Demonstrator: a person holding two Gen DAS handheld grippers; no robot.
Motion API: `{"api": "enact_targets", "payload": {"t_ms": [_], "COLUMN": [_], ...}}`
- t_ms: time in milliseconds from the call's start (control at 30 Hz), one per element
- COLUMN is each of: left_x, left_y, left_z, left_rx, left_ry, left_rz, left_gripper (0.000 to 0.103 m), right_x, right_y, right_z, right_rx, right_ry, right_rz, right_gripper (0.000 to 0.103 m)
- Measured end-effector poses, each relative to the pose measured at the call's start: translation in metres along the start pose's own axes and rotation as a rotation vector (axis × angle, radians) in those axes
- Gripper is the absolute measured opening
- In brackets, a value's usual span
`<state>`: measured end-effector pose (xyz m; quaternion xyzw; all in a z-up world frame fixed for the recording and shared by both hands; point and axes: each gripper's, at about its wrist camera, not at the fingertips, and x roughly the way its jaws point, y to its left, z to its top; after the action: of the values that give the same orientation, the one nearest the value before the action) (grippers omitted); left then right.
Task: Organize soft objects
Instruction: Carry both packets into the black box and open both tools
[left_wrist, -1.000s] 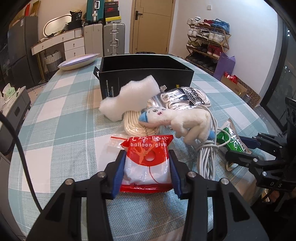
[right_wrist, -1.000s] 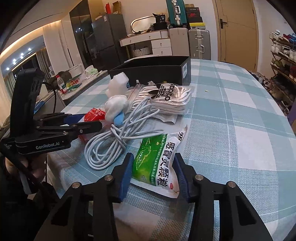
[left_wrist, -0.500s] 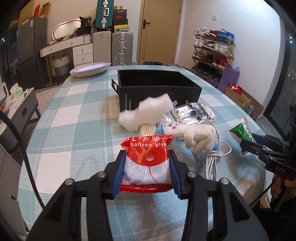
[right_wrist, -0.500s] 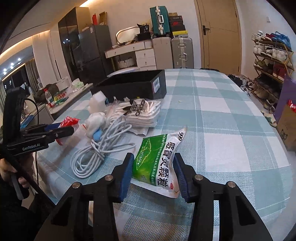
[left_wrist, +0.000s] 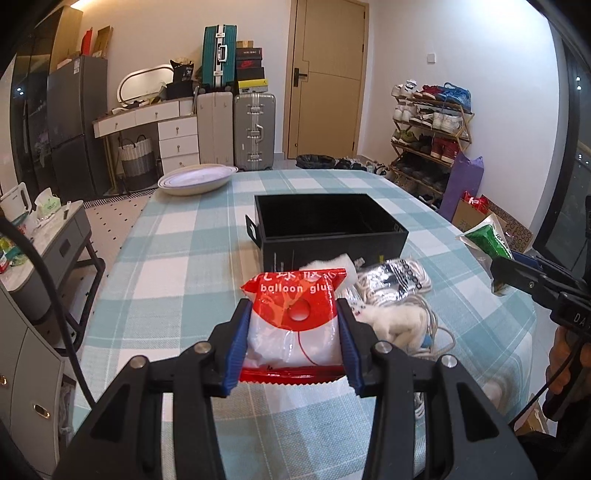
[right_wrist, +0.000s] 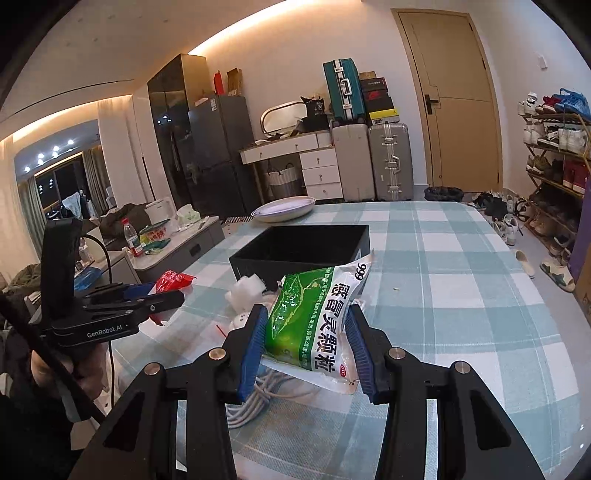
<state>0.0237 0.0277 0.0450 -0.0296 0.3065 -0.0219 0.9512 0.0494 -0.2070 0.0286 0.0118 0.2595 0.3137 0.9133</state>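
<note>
Left wrist view: balloon-glue packet (left_wrist: 294, 325) lengthwise in the clamped left hand-held gripper (left_wrist: 294, 345); green sachet (right_wrist: 317, 321) likewise in the right hand-held gripper (right_wrist: 308, 350).

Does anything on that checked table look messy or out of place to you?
Yes: the black box is empty while the soft things lie heaped in front of it: a white cable, a plush toy, a silver packet and white foam, overlapping. Nothing looks spilled or torn.

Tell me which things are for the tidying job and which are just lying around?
For the job: red packet, green packet, black box, plush toy, sponge, white cable.
Lying about: plate, suitcases, shoe rack.
</note>
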Motion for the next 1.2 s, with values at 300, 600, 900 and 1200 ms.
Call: {"api": "enact_targets", "payload": {"t_ms": [300, 600, 900, 1200], "left_x": [-0.002, 0.010, 0.028, 0.060], "left_y": [0.002, -0.005, -0.008, -0.003], "left_z": [0.027, 0.047, 0.069, 0.082], "left_rx": [0.009, 0.026, 0.031, 0.021], "left_ry": [-0.047, -0.058, -0.057, -0.025], "left_rz": [0.005, -0.011, -0.025, -0.025], "left_gripper": [0.043, 0.043, 0.043, 0.043], "right_x": [0.010, 0.033, 0.049, 0.081], "right_y": [0.007, 0.011, 0.002, -0.006], "right_z": [0.037, 0.054, 0.078, 0.086], "right_rx": [-0.005, -0.019, 0.022, 0.029], "right_ry": [-0.020, -0.001, -0.012, 0.040], "right_rz": [0.043, 0.042, 0.051, 0.036], "right_gripper": [0.044, 0.044, 0.044, 0.044]}}
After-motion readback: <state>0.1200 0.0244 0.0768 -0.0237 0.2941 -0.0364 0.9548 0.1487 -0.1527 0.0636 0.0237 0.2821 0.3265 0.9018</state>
